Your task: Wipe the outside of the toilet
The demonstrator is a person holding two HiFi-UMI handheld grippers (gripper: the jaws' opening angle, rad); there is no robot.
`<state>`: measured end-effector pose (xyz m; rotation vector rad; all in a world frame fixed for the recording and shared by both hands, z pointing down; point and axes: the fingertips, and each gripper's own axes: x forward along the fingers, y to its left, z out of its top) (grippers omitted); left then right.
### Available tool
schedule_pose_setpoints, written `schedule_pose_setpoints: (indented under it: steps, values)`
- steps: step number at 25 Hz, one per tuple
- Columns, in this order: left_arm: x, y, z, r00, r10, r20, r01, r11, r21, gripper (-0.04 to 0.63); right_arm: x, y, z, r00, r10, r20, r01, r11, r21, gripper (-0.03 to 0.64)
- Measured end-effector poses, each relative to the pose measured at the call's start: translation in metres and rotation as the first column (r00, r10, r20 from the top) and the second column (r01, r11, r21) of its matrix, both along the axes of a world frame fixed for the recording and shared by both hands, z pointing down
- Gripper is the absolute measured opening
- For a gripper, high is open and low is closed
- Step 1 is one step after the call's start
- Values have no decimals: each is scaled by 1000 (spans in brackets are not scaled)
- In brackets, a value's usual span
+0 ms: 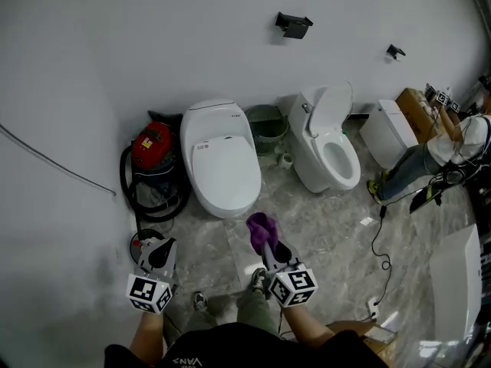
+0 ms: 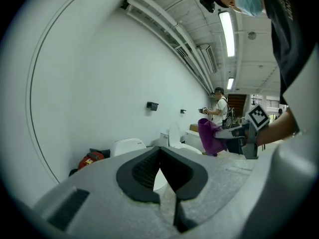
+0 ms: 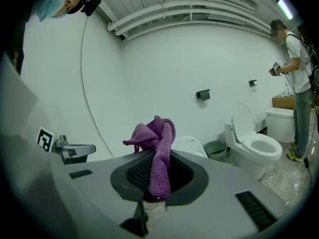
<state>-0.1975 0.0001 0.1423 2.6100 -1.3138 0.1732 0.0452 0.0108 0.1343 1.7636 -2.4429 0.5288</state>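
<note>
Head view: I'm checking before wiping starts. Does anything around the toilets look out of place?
Nothing looks spilled or broken. A black cable trails loose across the floor right of the open toilet, and a red vacuum crowds the closed toilet.

I see a plain white wall (image 1: 153, 37) meeting a grey marbled tile floor (image 1: 330, 221). A small black wall bracket (image 1: 293, 24) is mounted high up. Overhead, white ceiling pipes (image 3: 199, 11) run near a long lit fluorescent strip light (image 2: 227, 31).
</note>
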Motion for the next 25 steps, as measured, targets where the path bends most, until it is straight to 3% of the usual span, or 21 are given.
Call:
schedule_pose_setpoints:
  steps: [11,25]
  values:
    - [69,-71,58,999,-32,-12,32,999,-18,6,23,-72,64,996,-74,44,75,997,-21,44]
    - [70,-99,227,998,-59,-16,58,995,-85,6,-10,-97,231,988,-123,90,125,992,-23,44]
